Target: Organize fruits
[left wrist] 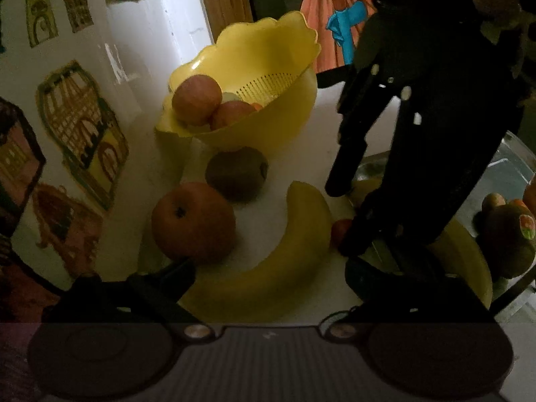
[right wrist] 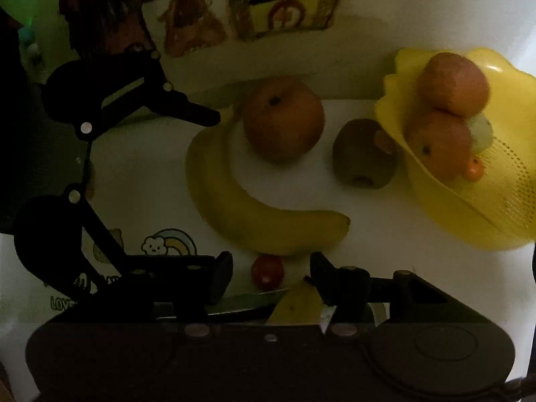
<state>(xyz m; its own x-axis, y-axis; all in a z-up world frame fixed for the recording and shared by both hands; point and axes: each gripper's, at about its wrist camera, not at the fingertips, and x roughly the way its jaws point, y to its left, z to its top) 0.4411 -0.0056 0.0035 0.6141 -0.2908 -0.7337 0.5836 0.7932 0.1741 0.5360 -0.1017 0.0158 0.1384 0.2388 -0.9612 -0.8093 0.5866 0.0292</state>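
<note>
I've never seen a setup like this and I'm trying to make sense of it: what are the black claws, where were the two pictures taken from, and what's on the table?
The black claws are two-finger grippers, one held in each of a person's hands. Each carries a camera looking along its fingers, so each view shows its own gripper at the bottom and the other one farther off. The left gripper and the right gripper are both open and hold nothing. On the white table lie a banana, an apple, a kiwi and a small red tomato. The yellow colander bowl already holds two apples and some smaller fruit.
</note>
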